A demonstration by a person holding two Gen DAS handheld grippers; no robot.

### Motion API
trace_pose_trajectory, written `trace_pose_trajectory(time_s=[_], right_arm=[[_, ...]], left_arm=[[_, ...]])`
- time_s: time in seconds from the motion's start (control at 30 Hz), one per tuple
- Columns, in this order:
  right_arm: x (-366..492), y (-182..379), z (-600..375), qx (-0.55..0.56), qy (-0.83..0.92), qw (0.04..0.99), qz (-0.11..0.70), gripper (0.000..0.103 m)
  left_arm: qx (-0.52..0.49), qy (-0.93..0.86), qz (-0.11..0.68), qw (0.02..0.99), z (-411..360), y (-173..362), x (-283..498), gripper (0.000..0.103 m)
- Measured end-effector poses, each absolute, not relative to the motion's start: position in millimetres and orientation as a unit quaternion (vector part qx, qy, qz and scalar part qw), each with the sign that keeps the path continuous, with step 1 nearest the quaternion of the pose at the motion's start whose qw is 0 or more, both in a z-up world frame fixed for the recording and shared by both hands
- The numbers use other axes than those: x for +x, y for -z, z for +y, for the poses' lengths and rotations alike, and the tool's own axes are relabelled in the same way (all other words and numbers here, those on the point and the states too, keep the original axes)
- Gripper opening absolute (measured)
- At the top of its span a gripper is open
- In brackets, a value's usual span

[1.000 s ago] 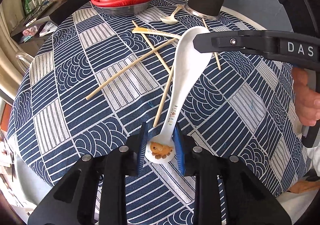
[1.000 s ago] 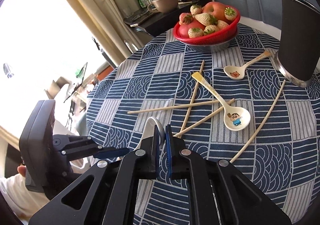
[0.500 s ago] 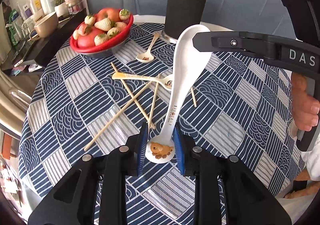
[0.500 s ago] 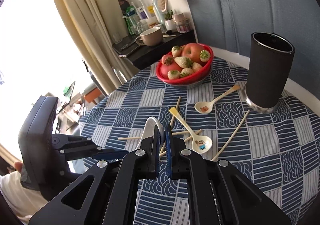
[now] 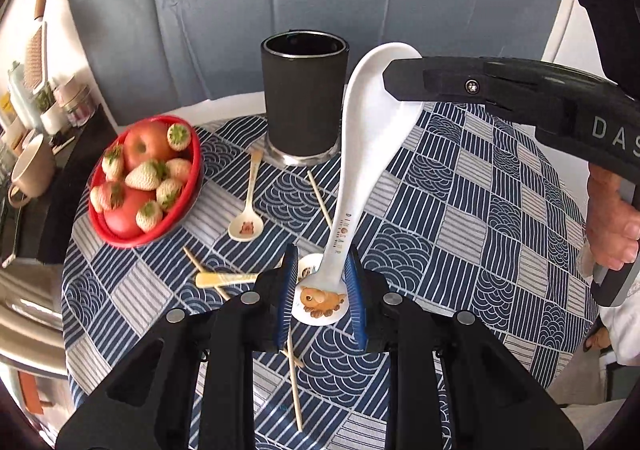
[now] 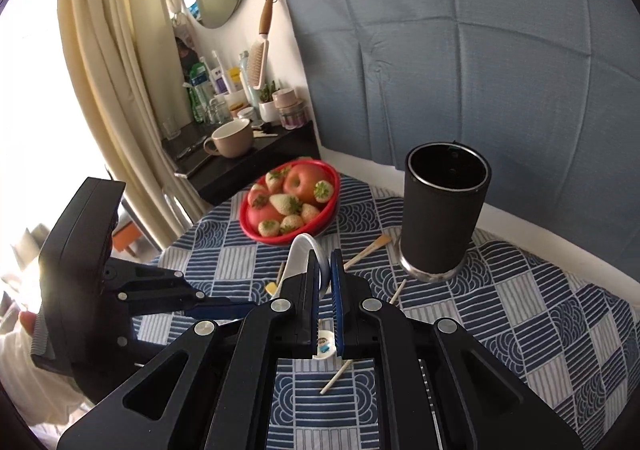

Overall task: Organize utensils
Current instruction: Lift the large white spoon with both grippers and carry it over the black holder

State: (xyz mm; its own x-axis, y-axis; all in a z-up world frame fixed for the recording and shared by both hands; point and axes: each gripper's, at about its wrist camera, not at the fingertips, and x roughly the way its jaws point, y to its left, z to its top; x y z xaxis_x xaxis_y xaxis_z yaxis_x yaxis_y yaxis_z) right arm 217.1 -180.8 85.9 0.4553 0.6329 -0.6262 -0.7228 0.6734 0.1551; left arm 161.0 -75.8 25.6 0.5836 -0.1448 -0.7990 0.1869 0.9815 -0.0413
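Note:
A white ceramic spoon (image 5: 360, 154) hangs in the air above the table, held at both ends. My left gripper (image 5: 322, 290) is shut on its handle end, which bears a dinosaur picture. My right gripper (image 5: 400, 76) reaches in from the right and is shut on the rim of the spoon's bowl (image 6: 298, 262). In the right wrist view my right gripper (image 6: 325, 274) pinches that rim, and my left gripper (image 6: 240, 308) comes in from the left. The black cup (image 5: 304, 98) stands upright and empty at the table's far side, beyond the spoon. Two small spoons (image 5: 246, 222) and several chopsticks (image 5: 320, 198) lie on the cloth.
A red bowl (image 5: 194, 178) of apples and strawberries sits at the table's left. The round table (image 5: 460, 210) has a blue patterned cloth, and a grey panel stands behind it. A dark shelf with a mug (image 6: 230, 138) and bottles lies to the left. A hand (image 5: 612, 222) grips the right tool.
Both grippers have risen together with the white spoon still held. The table has dropped lower in both views, and the black cup now shows its open mouth.

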Motion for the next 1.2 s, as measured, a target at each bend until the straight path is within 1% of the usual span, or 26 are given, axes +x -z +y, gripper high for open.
trace_pose_trajectory(time_s=[0.27,0.63,0.9,1.2], right_arm=[[241,-123,-184,-0.056,-0.328,0.891,0.31,0.005],[276,-158,-185,-0.078,-0.223,0.929,0.286,0.006],[304,-168,-180,-0.084,-0.169,0.941,0.281,0.006],[338,-160,-171,-0.087,-0.137,0.943,0.291,0.006]], left_arm=[[0.078,0.151,0.413,0.895,-76,-60,208,0.024],[0.098,0.245,0.368,0.892,-83,-85,283,0.022],[0.117,0.301,0.347,0.88,-85,-91,322,0.019],[0.13,0.335,0.35,0.865,-85,-79,364,0.017]])
